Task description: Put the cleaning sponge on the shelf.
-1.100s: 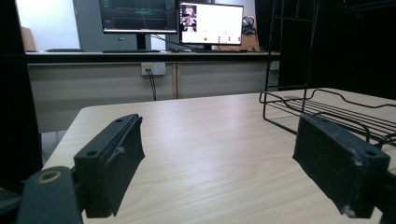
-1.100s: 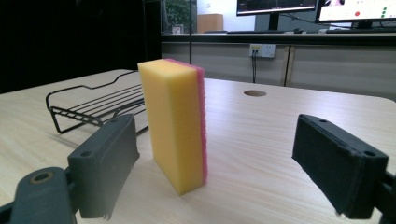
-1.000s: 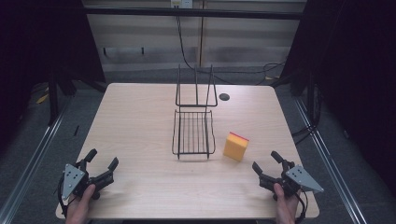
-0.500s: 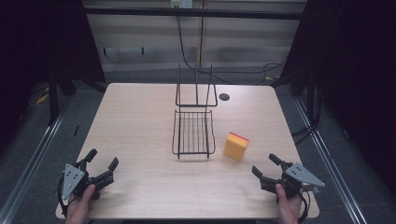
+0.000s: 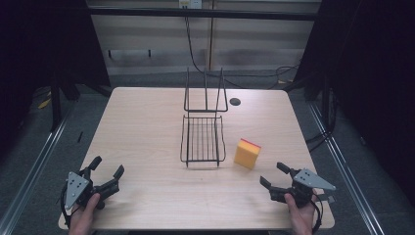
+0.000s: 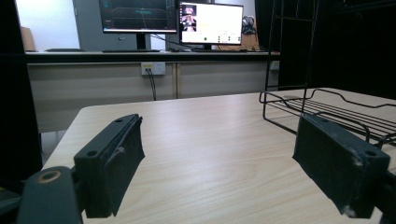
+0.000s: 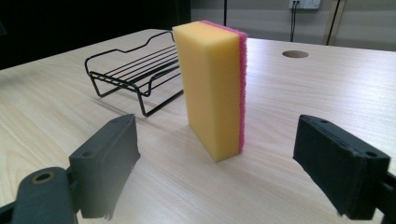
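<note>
Right hand-held gripper [image 5: 275, 179] sits low over the near right part of the pale wooden desk [image 5: 147, 127], its two black jaws spread wide and holding nothing, aimed toward the yellow rectangular sponge with a pink scouring layer [image 5: 247, 153]. In the right gripper view that sponge [image 7: 212, 84] stands upright on a narrow edge, apart from both jaws and a little beyond their tips, roughly centred in the gap between them, with the pink face turned to the view's right. It rests on the desk just beside the right side of the black wire rack [image 5: 203, 139], near but not touching it as far as the high view lets me judge; the rack's tall wire back stands at its far end. Left hand-held gripper [image 5: 106, 173] lies at the near left corner, likewise wide open and empty, well apart from the rack, whose near corner appears at the right of the left gripper view. My reading is that the approach to the sponge is the step in hand, with no grasp made yet. The next move would call for carrying the right jaws forward until they straddle the sponge's broad faces, keeping them level so the sponge is not tipped over, then closing gently, since the foam will likely compress.
</note>
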The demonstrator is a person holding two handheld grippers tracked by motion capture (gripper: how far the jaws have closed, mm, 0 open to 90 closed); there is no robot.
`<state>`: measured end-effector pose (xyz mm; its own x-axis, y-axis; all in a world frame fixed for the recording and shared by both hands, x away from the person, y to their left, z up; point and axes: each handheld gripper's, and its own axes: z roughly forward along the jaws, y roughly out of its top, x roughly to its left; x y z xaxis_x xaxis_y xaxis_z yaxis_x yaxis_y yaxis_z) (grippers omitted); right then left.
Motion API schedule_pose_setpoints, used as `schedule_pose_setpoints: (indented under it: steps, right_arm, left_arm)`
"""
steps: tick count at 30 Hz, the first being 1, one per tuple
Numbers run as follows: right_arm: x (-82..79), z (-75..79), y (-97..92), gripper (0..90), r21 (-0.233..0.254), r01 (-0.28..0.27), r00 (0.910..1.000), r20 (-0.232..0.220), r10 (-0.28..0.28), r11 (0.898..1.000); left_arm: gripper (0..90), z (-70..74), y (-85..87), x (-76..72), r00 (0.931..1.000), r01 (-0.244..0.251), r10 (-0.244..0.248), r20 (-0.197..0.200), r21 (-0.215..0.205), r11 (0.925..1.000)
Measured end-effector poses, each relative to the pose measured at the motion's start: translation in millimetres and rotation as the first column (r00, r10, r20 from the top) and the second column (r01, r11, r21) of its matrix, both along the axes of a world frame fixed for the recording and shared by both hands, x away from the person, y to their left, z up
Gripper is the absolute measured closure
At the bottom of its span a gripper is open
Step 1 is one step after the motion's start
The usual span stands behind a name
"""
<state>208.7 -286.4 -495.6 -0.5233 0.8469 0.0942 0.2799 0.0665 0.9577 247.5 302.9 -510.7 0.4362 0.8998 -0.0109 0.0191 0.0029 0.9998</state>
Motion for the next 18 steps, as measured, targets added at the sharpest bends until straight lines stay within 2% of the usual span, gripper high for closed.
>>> schedule_pose_setpoints:
  steps: [4, 9, 10, 14, 16, 18]
  right_arm:
    - [3.6, 4.0, 4.4, 13.8, -0.023, -0.032, 0.9994, -0.012, 0.032, 0.999]
    - [7.3, 7.8, 5.0, 15.1, -0.010, -0.066, 0.9974, -0.028, 0.066, 0.998]
    - [9.1, 9.5, 5.6, 15.6, -0.023, -0.080, 0.9961, -0.039, 0.079, 0.997]
    - [13.6, 8.0, 6.1, 18.2, -0.030, -0.090, 0.9937, -0.069, 0.088, 0.995]
    - [15.2, 7.6, 6.5, 18.3, -0.021, -0.094, 0.9929, -0.075, 0.092, 0.995]
    - [19.3, 9.2, 7.7, 18.5, -0.040, -0.097, 0.9932, -0.068, 0.094, 0.994]
  left_arm:
    - [15.5, 0.0, 0.0, 0.0, 1.0000, 0.000, 0.000, 0.000, 0.000, 1.0000]
    - [15.5, 0.1, 0.1, -0.2, 1.0000, 0.001, -0.001, -0.001, 0.001, 1.0000]
    - [15.6, 0.0, 0.0, 0.0, 1.0000, 0.000, 0.000, 0.000, 0.000, 1.0000]
    - [15.5, 0.0, 0.0, 0.0, 1.0000, 0.000, 0.000, 0.000, 0.001, 1.0000]
    - [15.5, 0.0, 0.0, 0.0, 1.0000, 0.000, 0.000, 0.000, 0.000, 1.0000]
    - [15.6, 0.0, 0.0, 0.0, 1.0000, 0.000, 0.000, 0.000, 0.000, 1.0000]
